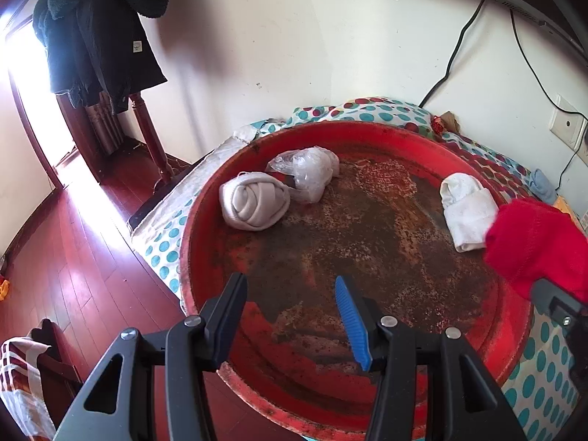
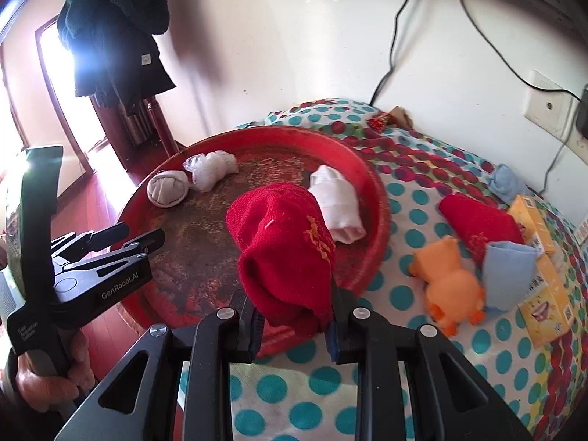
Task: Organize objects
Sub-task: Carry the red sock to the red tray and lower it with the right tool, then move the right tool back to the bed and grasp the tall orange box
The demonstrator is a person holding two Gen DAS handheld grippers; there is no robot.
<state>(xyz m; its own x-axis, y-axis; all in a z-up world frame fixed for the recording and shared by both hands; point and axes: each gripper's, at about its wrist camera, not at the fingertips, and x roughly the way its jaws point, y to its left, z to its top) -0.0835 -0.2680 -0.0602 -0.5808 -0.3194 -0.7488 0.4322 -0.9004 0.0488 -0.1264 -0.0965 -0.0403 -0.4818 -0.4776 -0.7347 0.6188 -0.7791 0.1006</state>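
A round red rusty tray [image 1: 220, 257] [image 2: 371, 191] lies on a polka-dot bed. In it lie a rolled beige sock [image 1: 253, 202] [image 2: 167, 187], a plastic-wrapped bundle [image 1: 305, 172] [image 2: 213, 167] and a folded white sock [image 1: 466, 213] [image 2: 338, 202]. My right gripper [image 2: 294, 316] is shut on a red sock [image 2: 283, 250] [image 1: 533, 246], held above the tray's near right part. My left gripper [image 1: 294, 294] [image 2: 125, 235] is open and empty over the tray's near left rim.
On the bed right of the tray lie another red sock [image 2: 477, 224], an orange duck toy [image 2: 448, 286], two light blue socks [image 2: 509, 275] [image 2: 507, 182] and a yellow box [image 2: 544, 294]. Wall sockets with cables [image 2: 547, 106] are behind. A coat rack [image 1: 99, 36] stands at the left.
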